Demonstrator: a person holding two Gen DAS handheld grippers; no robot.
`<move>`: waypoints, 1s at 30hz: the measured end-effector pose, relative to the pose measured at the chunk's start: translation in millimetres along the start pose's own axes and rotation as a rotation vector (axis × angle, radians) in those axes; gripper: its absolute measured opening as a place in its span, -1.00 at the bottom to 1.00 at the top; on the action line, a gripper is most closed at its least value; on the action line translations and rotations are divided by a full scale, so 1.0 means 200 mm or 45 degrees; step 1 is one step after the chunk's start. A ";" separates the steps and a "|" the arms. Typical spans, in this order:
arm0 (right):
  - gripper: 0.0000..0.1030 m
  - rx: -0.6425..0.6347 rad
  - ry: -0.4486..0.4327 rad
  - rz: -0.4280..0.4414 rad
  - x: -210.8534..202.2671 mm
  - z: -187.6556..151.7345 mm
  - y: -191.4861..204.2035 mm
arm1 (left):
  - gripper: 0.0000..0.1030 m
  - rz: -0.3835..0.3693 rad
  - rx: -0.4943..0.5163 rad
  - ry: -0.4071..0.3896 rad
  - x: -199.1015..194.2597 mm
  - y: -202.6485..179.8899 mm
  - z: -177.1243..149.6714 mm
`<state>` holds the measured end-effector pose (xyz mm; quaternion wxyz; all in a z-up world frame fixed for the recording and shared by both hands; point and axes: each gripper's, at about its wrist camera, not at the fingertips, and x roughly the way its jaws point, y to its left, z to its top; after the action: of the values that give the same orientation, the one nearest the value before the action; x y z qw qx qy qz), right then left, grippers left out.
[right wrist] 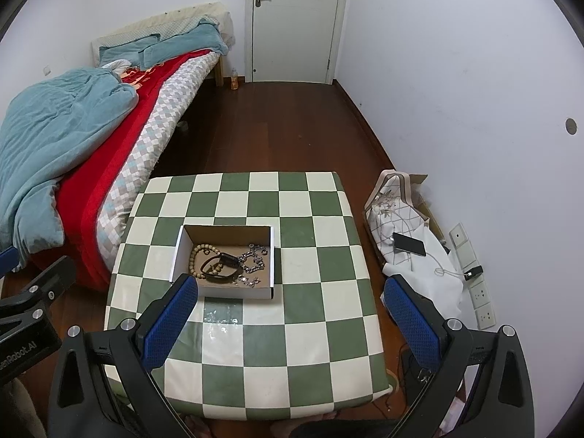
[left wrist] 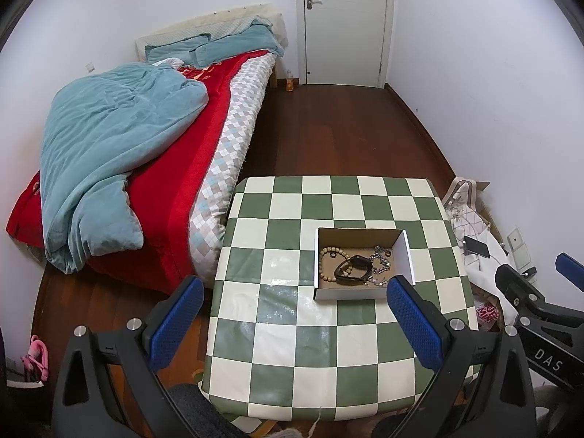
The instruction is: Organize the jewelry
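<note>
A shallow cardboard box (left wrist: 405,252) (right wrist: 272,252) stands on the green-and-white checkered table (left wrist: 292,346) (right wrist: 292,346). In it lie a wooden bead bracelet (left wrist: 326,270) (right wrist: 195,255), a black wristband (left wrist: 356,264) (right wrist: 222,261) and a silver chain (left wrist: 381,259) (right wrist: 255,261). My left gripper (left wrist: 295,314) is open and empty, held above the table's near half, short of the box. My right gripper (right wrist: 290,310) is open and empty, above the table just right of and nearer than the box. The right gripper also shows in the left wrist view (left wrist: 540,281).
A bed (left wrist: 146,168) with a blue duvet and red blanket stands left of the table. A cloth pile with a phone (right wrist: 408,244) and wall sockets (right wrist: 478,288) lie to the right. A white door (left wrist: 345,22) is at the back, beyond brown wooden floor.
</note>
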<state>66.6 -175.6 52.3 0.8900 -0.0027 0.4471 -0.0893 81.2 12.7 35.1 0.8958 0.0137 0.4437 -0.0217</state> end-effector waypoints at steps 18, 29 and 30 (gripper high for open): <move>1.00 -0.009 -0.007 0.011 -0.02 0.00 0.01 | 0.99 0.034 0.005 -0.023 -0.01 0.01 -0.02; 1.00 -0.014 -0.011 0.014 -0.04 0.01 0.02 | 0.99 0.038 0.006 -0.029 -0.02 0.00 -0.01; 1.00 -0.016 -0.012 0.014 -0.03 0.02 0.02 | 0.99 0.038 0.006 -0.029 -0.02 0.00 -0.01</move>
<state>65.5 -171.5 59.4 0.8925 -0.0062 0.4435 -0.0816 77.9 12.7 37.1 0.9009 0.0222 0.4333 -0.0094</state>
